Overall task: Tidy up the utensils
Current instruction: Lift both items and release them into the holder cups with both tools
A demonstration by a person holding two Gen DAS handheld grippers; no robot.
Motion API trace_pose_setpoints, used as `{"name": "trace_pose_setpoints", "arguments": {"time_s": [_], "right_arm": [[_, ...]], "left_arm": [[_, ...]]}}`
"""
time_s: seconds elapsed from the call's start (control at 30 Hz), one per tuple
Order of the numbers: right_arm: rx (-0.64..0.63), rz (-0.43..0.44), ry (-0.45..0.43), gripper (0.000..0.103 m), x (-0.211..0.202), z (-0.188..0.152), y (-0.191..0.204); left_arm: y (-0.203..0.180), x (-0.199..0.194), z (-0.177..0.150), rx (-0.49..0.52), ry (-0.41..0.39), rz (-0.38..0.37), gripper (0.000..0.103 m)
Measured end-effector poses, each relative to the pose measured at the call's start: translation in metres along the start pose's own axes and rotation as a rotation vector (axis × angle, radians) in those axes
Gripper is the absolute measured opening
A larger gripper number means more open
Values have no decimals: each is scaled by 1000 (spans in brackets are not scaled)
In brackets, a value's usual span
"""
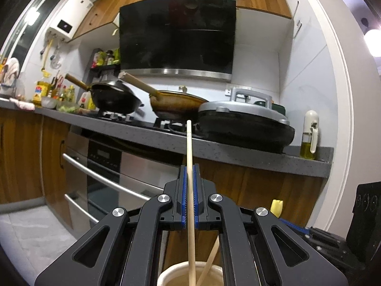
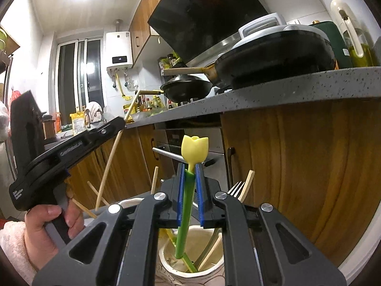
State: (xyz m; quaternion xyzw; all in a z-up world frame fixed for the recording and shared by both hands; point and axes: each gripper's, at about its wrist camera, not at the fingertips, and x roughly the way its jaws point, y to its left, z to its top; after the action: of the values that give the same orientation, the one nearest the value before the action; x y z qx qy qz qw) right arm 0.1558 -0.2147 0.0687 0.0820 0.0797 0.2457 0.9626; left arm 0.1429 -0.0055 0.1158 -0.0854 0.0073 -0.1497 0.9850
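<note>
Chopstick (image 1: 189, 157) clamped in left gripper (image 1: 189, 166), tulip-topped green utensil (image 2: 188, 190) pinched in right gripper (image 2: 189, 166), both poised over ceramic holders (image 2: 190, 259), apparently for sorting.

The chopstick (image 1: 189, 166) stands upright between the left gripper (image 1: 189, 169) jaws, its lower end over the holder (image 1: 166, 274) below them; the counter (image 1: 262, 157) lies ahead. The tulip utensil (image 2: 188, 190) stands between the right gripper (image 2: 189, 169) jaws, above a cup (image 2: 166, 259); a fork (image 2: 235, 188) is right of them.
</note>
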Motion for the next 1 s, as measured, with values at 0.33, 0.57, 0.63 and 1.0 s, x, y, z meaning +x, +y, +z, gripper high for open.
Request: {"name": "trace_pose_setpoints", "arguments": {"time_s": [0.33,0.57,0.63,1.0], "right_arm": [[-1,0,10,9,3,-3,-4],[-2,-1,27,9,7,-6,-6],[-6,-3,34,9,9,-6,-6],[-48,-10,133,9,24,-19,-2]], "left_arm": [[12,3,-18,-44,18,-30,5],[18,-13,-24,-77,2,-44,5],[19,-19,-24,-78,8,-39,5],[7,-34,-31,23,171,28,5]]}}
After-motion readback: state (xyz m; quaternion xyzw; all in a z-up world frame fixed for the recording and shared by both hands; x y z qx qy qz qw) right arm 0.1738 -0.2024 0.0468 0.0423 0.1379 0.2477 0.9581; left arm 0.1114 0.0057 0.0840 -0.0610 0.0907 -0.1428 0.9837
